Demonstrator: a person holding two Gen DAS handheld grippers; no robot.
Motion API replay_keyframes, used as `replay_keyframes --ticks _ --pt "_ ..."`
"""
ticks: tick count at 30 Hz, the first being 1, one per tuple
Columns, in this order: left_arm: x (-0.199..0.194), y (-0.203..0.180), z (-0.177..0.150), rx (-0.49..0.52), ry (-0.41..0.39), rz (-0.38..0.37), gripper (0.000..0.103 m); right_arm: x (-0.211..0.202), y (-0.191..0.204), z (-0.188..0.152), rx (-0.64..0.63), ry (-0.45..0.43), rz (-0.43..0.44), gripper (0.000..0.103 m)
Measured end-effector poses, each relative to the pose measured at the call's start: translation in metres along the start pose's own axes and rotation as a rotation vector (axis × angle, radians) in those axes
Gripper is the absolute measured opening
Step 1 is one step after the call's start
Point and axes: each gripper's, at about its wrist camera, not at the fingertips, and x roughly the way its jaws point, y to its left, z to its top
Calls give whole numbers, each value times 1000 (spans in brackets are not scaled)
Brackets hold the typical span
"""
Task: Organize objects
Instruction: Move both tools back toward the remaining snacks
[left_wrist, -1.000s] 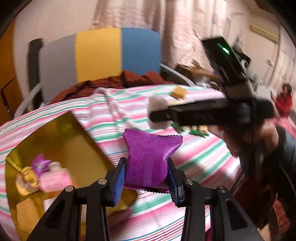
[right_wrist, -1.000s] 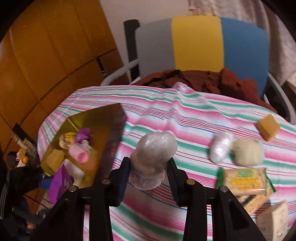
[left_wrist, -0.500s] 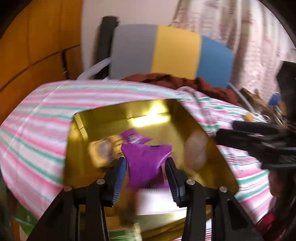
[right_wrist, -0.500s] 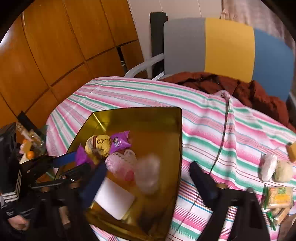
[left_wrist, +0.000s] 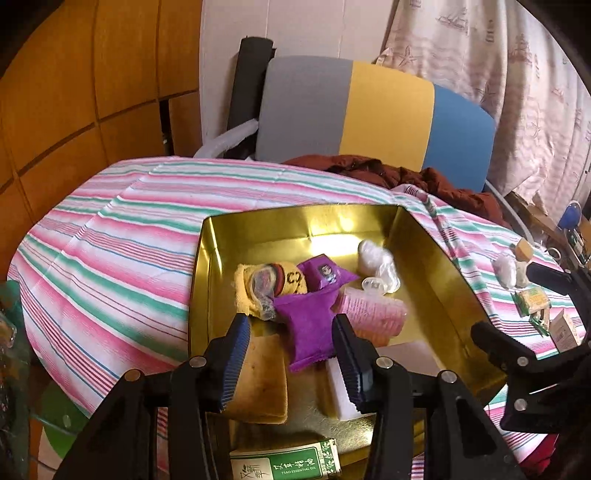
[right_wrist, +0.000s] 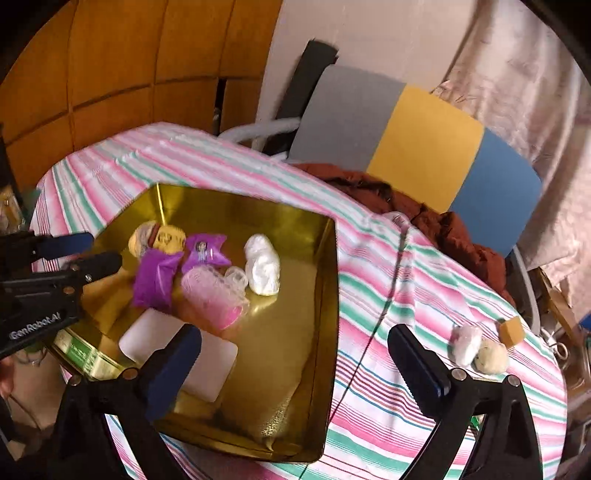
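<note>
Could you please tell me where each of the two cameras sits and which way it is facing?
Left wrist: rides the left gripper, looking forward and down into the gold tray; own open fingers flank the purple packet.
Right wrist: rides the right gripper, above the tray's right part, facing the tray and striped cloth; fingers wide apart.
Shared: tray, purple packet, white bundle, each other's gripper.

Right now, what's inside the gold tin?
In the gold tin: two purple packets, white wrapped lump, pink ribbed packet, yellow snack, white slab, tan slab. Anything beneath them is hidden.
</note>
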Motion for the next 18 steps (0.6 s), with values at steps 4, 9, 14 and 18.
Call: replay_keyframes --ticks 4,9,14,18 --pt "-9 -2 4 11 -24 -8 46 1 -14 -7 186 105 241 103" --pt "-22 -6 7 37 -60 -10 47 1 -23 -26 259 122 259 103" --pt "-30 -10 7 56 -79 -16 47 -1 -34 -43 308 157 221 103" --pt "-34 -14 7 68 -87 -27 47 -18 -42 -52 283 63 59 103"
